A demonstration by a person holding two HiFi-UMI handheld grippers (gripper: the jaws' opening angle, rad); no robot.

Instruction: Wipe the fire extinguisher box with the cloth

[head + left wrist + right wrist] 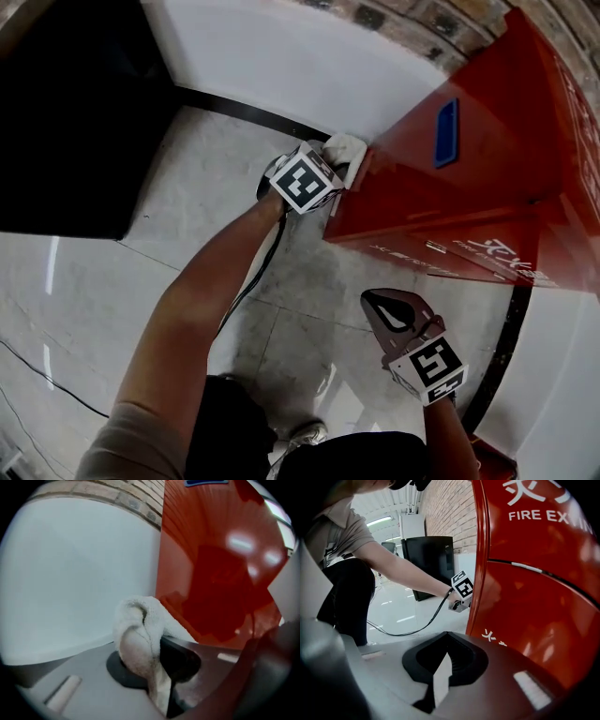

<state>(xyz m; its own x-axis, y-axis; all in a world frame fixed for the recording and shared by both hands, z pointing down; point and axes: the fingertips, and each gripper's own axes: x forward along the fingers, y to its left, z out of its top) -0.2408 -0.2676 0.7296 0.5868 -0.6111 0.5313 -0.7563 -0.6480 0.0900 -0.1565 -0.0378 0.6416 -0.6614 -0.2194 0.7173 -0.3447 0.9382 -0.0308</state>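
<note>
The step in hand is wiping the side of the red fire extinguisher box [450,202]. The left gripper [342,169] is clamped on a bunched white cloth [345,148], with the wad sticking out past its tips. It sits at the box's left front corner, low down on the side panel that faces the white wall [281,66]. From the left gripper view the cloth lies right against that panel, though I cannot tell for sure whether it presses on the panel or only rests beside the edge.

The right gripper [394,314] has its jaws closed with nothing between them. It hangs in front of the box's lettered face, apart from it and doing no work.

To do this step well:
- Set the fat part of the cloth flat on the panel, so that the towel meets the red paint and not the hard jaw tips, which could scratch it.
- Make long, overlapping strokes from the corner toward the wall, working along the panel, rather than dabbing at one spot.
- The panel is glossy and will likely show streaks, so steady pressure counts more than speed.
- The grip takes only a fold of the cloth, so a hard drag over the corner edge could pull it loose; ease off there.
- Keep the cable [248,281] that trails from the left gripper away from the box.
- The right gripper should stay off the wiped face.
</note>
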